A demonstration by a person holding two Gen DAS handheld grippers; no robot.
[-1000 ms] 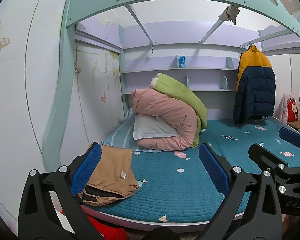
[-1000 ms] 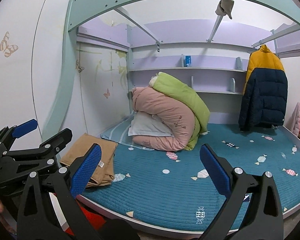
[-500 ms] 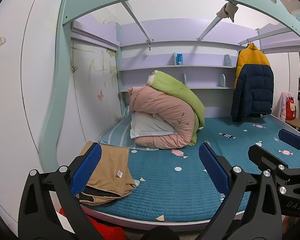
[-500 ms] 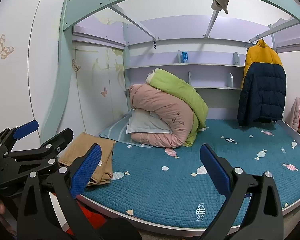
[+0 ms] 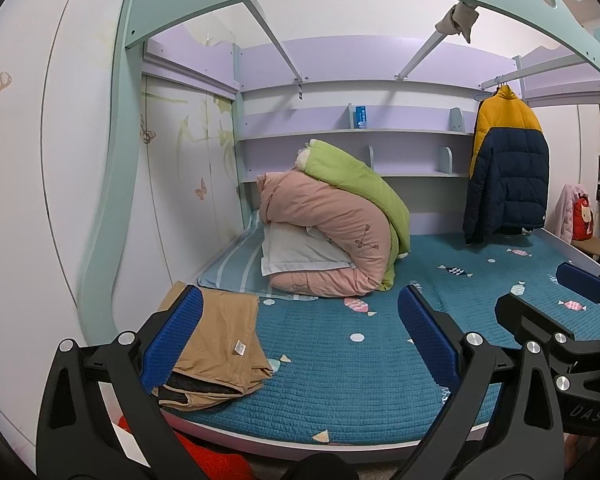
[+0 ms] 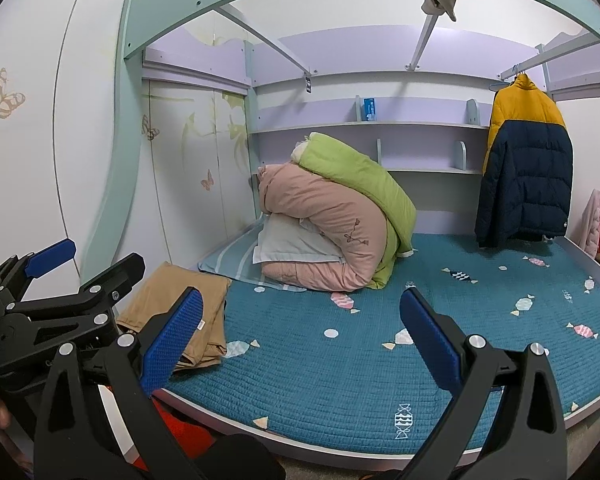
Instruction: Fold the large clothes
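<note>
A folded tan garment [image 5: 220, 344] with a dark lining lies on the front left corner of the teal bed [image 5: 360, 380]; it also shows in the right wrist view [image 6: 180, 308]. My left gripper [image 5: 300, 344] is open and empty, held in front of the bed edge, its left pad in front of the garment. My right gripper [image 6: 300, 340] is open and empty, beside the left one and apart from the garment. A yellow and navy puffer jacket [image 5: 506, 168] hangs at the far right, also seen in the right wrist view [image 6: 526, 168].
A pile of pink and green quilts [image 5: 332, 236] on a white pillow sits at the back of the bed. Shelves [image 5: 356, 134] line the back wall. A red item [image 5: 212, 460] lies on the floor below the bed edge. A chair with pink clothes [image 5: 576, 220] stands right.
Both views have drifted slightly; the scene sits a little higher and left in the frames. Both grippers stay open and the garment has not moved.
</note>
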